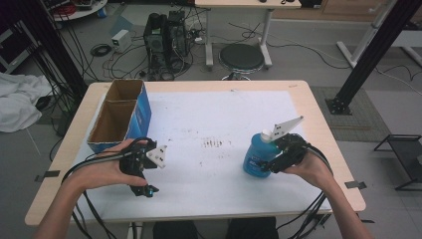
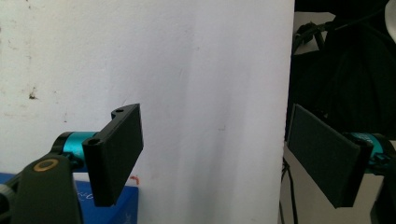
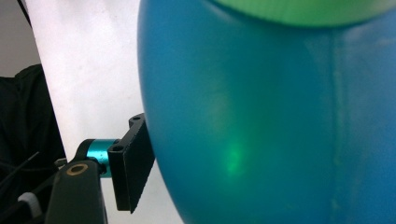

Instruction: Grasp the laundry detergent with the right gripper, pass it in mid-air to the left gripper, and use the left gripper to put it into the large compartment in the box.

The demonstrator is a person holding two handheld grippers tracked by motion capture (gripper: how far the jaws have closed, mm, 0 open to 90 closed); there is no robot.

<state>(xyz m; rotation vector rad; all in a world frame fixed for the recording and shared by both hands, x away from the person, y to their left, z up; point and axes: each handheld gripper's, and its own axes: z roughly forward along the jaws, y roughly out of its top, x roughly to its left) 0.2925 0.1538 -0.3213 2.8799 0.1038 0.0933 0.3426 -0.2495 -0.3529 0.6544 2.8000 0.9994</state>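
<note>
1. We see a blue bottle (image 1: 258, 158) standing upright on the white sheet (image 1: 214, 164) that covers the surface (image 1: 318, 129), toward its right side and near the front edge.
2. The bottle has a white cap (image 1: 267, 134) on top and a label on its front whose print is too small for us to read.
3. The right gripper (image 1: 278, 160) is at the bottle's right side, held level in the person's right hand (image 1: 311, 169), with its grey three-cornered plate rising above the cap.
4. In the right gripper view the blue bottle (image 3: 275, 116) sits right between the fingers; the one finger (image 3: 135, 163) we can see lies against the bottle's rounded side, so the fingers are closed around the bottle at its width.
5. The left gripper (image 1: 144, 189) rests low over the sheet at the front left, held in the left hand (image 1: 107, 169), well apart from the bottle.
6. In the left gripper view its fingers (image 2: 116, 154) stand wide apart with only the white sheet (image 2: 201, 93) between them.
7. An open cardboard box (image 1: 122, 117) with blue sides stands at the surface's left edge, just behind the left hand; it has two compartments.
</note>
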